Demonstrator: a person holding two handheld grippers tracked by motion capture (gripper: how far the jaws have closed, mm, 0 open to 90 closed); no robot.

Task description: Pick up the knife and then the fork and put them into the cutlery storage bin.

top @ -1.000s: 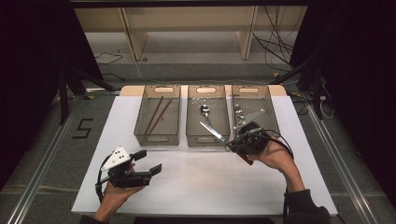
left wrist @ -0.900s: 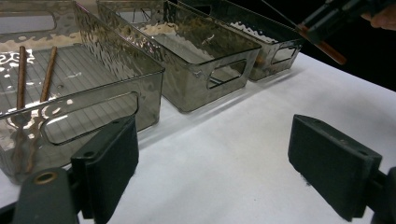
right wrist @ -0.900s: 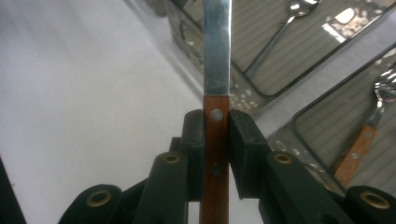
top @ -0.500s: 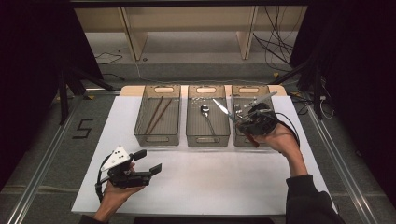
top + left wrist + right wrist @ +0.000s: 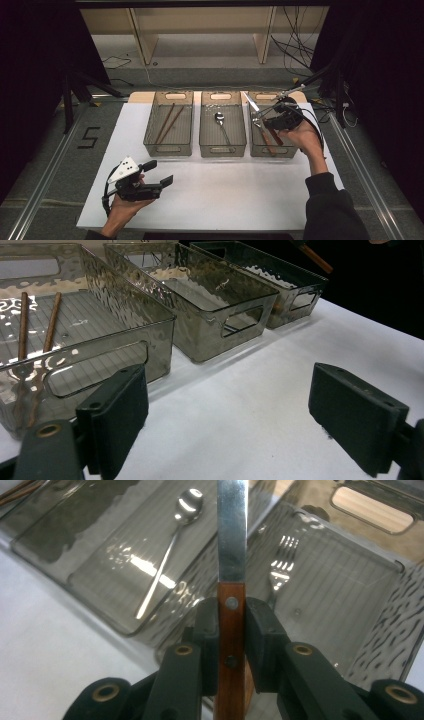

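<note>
My right gripper (image 5: pixel 231 625) is clamped on one knife (image 5: pixel 231 555), jaws pressed against both sides of its wooden handle just below the steel blade. In the high view I hold this right gripper (image 5: pixel 261 118) above the right bin (image 5: pixel 287 152), with the knife (image 5: pixel 251 102) slanting up to the far left. The blade tip is cut off at the top edge of the right gripper view.

My left gripper (image 5: pixel 227 410) is released, jaws wide apart with nothing between them, over the white table (image 5: pixel 260 390) near the left bin (image 5: pixel 100 335). In the high view I see the left gripper (image 5: pixel 159 172) at the near left of the table.

Count: three clear bins in a row. The left bin (image 5: pixel 168 122) holds two chopsticks (image 5: pixel 167 121). The middle bin (image 5: pixel 222 122) holds one spoon (image 5: pixel 221 125). The right bin holds one fork (image 5: pixel 280 562), its handle hidden behind my jaws, and a second brown-handled piece (image 5: pixel 267 140) that I cannot make out clearly.
</note>
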